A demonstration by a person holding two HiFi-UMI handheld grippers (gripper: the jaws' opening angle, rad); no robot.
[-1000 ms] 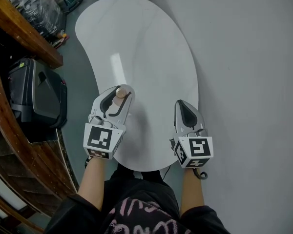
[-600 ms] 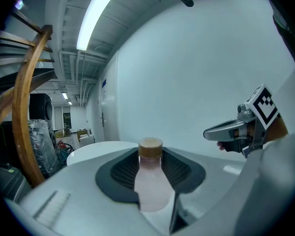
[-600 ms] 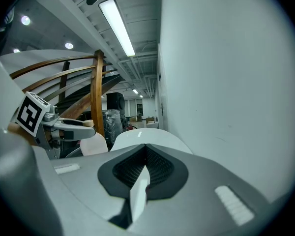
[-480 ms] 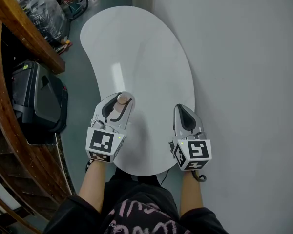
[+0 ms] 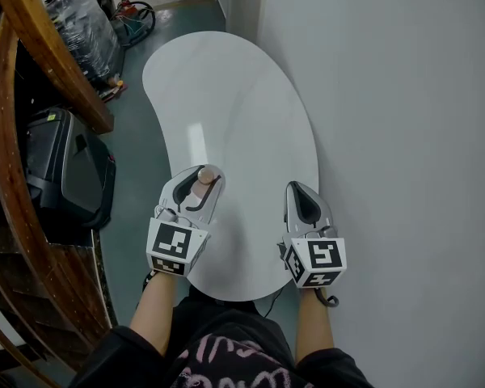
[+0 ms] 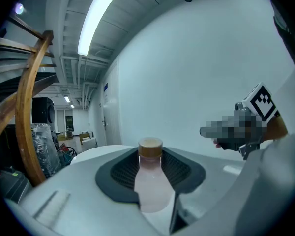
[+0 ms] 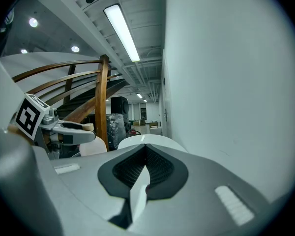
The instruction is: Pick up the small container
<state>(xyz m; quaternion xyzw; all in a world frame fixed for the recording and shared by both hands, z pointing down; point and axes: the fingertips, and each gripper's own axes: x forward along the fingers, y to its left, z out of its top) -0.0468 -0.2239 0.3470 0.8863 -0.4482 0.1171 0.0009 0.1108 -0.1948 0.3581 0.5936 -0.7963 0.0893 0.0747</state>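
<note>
One pale wall [image 5: 404,136] is running down the whole right side of the scene. One white, bean-shaped counter [image 5: 242,95] is standing against it, stretching from near to far. To the left, one curved wooden railing [image 5: 32,47] is sweeping past one black case [image 5: 65,176] that is sitting on the floor.

Two hand-held grippers are hovering over the near end of the counter, one on each forearm and well apart from each other. The left hand-held gripper [image 5: 200,179] is clamping the single small container [image 6: 150,183], a pale pinkish bottle with a tan cap [image 6: 150,148], upright between its two dark ribbed pads [image 6: 122,173]. The container is sitting over the near left part of the counter; whether its base is touching the surface cannot be told. The right hand-held gripper [image 5: 297,194] is pointing away along the wall with its jaws pressed together and nothing between them.
</note>
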